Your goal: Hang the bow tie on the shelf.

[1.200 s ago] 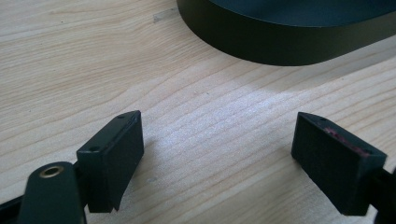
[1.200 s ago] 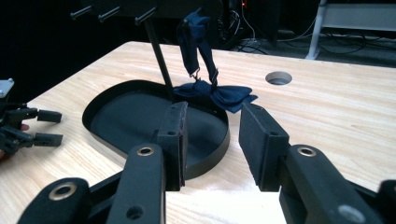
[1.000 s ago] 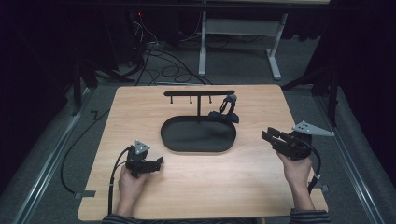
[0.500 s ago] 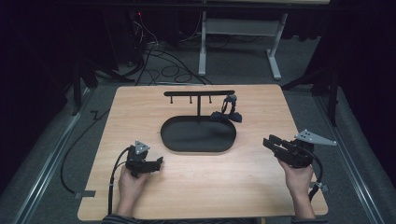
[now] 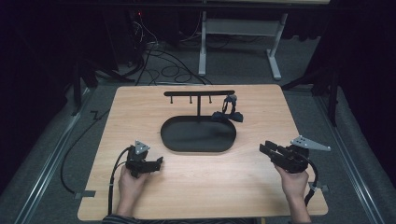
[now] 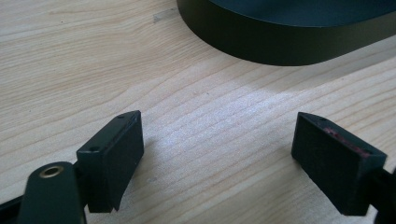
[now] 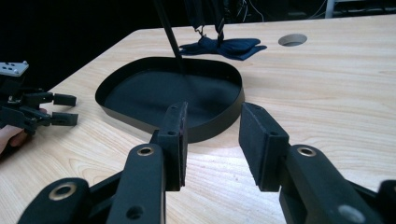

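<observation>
No text, label, brand, number or sign can be read anywhere in these views.

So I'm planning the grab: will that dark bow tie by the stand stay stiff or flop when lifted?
The bow tie looks like soft cloth, so it will probably sag. Its strap hangs from the stand, so it may catch. It seems light.
</observation>
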Action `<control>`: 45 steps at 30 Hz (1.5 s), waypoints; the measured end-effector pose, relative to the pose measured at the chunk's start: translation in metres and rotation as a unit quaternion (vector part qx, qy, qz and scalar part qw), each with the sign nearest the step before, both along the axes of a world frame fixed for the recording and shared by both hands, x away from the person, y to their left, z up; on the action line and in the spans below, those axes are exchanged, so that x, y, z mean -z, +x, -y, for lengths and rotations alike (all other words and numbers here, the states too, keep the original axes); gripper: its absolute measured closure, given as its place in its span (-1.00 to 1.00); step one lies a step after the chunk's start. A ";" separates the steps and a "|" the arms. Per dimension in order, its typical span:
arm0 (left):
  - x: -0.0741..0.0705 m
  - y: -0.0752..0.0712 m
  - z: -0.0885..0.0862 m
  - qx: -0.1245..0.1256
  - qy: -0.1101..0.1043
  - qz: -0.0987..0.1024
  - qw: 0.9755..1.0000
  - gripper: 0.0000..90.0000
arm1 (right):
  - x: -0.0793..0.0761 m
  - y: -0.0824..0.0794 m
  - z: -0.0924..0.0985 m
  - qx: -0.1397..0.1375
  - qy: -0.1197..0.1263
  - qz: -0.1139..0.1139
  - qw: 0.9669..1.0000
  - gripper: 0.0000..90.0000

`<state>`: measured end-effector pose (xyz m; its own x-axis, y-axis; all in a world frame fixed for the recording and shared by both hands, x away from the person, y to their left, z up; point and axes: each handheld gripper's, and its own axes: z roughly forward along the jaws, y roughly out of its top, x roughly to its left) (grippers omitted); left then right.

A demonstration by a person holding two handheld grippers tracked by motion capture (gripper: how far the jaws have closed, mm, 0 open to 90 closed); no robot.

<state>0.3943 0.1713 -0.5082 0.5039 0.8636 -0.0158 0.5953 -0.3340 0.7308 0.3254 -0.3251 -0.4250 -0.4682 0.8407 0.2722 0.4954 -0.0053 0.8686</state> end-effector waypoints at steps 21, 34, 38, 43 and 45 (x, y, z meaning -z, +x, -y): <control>0.000 0.000 0.000 0.000 0.001 -0.001 1.000 -0.62 | 0.019 -0.003 -0.006 -0.010 0.012 -0.017 1.000 0.43; 0.000 0.000 0.000 0.000 0.000 0.000 1.000 -0.62 | 0.031 0.003 -0.023 -0.026 0.008 -0.030 0.999 0.42; 0.000 0.000 0.000 0.000 0.001 -0.001 1.000 -0.62 | 0.033 0.004 -0.025 -0.029 0.005 -0.030 0.999 0.43; 0.000 0.000 0.000 0.000 0.000 0.000 1.000 -0.62 | 0.037 0.007 -0.030 -0.030 0.000 -0.033 0.999 0.43; 0.000 0.000 0.000 0.000 0.000 0.000 1.000 -0.62 | 0.039 0.008 -0.032 -0.031 -0.002 -0.034 0.999 0.43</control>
